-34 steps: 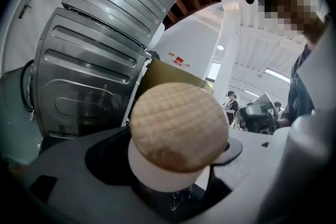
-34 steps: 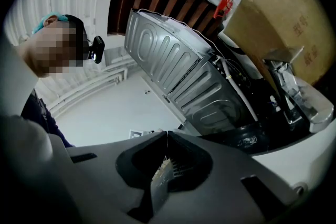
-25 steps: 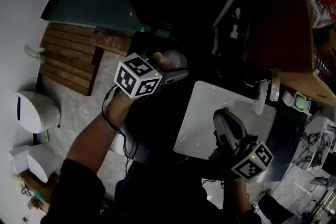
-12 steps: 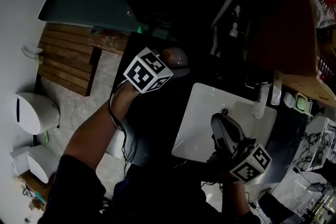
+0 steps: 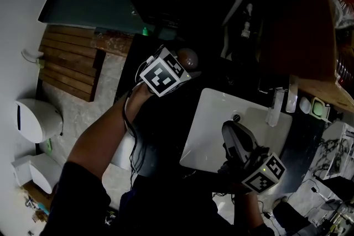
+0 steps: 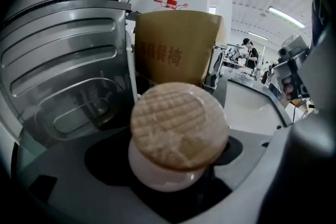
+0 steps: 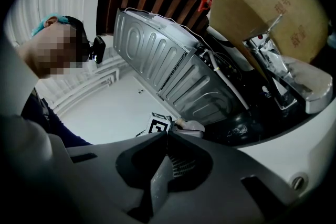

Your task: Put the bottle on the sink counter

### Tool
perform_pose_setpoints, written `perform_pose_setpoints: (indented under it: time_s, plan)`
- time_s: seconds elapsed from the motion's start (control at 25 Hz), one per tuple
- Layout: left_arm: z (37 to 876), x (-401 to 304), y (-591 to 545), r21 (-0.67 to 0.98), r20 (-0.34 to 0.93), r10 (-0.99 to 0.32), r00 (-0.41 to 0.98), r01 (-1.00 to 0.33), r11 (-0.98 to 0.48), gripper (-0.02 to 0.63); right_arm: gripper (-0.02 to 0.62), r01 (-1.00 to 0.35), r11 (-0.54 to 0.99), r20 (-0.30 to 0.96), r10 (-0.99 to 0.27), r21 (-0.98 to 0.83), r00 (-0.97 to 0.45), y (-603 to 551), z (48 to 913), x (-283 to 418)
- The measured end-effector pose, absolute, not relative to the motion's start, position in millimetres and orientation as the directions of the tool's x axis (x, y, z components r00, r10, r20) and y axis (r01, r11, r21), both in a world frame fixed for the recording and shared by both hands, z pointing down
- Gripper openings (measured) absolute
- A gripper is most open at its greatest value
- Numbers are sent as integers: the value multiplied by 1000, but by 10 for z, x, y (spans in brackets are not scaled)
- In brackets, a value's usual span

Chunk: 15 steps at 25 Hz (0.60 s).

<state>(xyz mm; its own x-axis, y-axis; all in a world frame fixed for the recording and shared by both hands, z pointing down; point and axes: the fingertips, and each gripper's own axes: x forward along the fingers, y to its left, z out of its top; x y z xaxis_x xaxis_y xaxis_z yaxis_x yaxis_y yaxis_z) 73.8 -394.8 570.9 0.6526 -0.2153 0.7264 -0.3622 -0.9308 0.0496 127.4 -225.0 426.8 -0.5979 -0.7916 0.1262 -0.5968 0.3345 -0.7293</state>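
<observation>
My left gripper (image 5: 185,66) is shut on a small pale bottle (image 6: 168,168) with a round wooden cap (image 6: 178,124). In the head view the bottle (image 5: 188,57) hangs over the dark counter (image 5: 160,119) just left of the white sink basin (image 5: 213,124). The left gripper view has the cap filling the space between the jaws, facing the camera. My right gripper (image 5: 232,135) hovers over the basin's near side, its jaws pressed together with nothing in them. In the right gripper view the left gripper's marker cube (image 7: 158,125) and the bottle (image 7: 190,126) appear small beyond my shut jaws.
A chrome faucet (image 5: 275,103) stands at the basin's far right. A brown cardboard box (image 6: 176,47) sits behind the bottle. A ribbed metal panel (image 6: 63,55) is at left. A wooden slatted mat (image 5: 69,61) and a toilet (image 5: 34,119) lie on the floor at left.
My left gripper has carried the bottle to the right, nearer the sink basin, and turned its marker cube. The right gripper has barely shifted.
</observation>
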Motion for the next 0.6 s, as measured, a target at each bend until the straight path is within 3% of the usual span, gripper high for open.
perform_pose_setpoints:
  time_s: [0.6]
  plan:
    - [5798,847,-4002,33,755,-216,619,-364,-931,399,26,-588,324,131,-789,-741,-600,-2266,4343,1297]
